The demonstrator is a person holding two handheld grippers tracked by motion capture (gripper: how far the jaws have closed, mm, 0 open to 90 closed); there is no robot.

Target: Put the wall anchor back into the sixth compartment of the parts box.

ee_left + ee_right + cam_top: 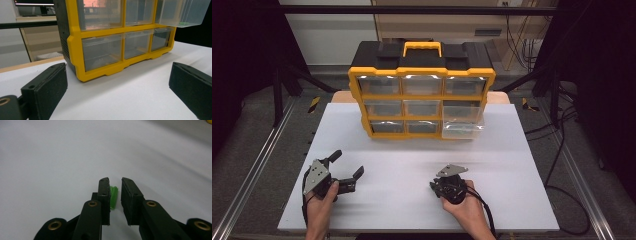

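You are closing right gripper (115, 195) around green piece (114, 197) on table (522, 165), in front of organizer (422, 90) — pads nearly together, not yet clamping. Left gripper (348, 170) is resting spread, empty. Remaining — lifting piece into pulled-out drawer (463, 122).

Yellow drawer organizer (422, 102) on white table (412, 195)

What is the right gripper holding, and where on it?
The right gripper has a small green ribbed piece between its jaws, lying against one pad; a gap shows on its other side, so a firm grip cannot be told.
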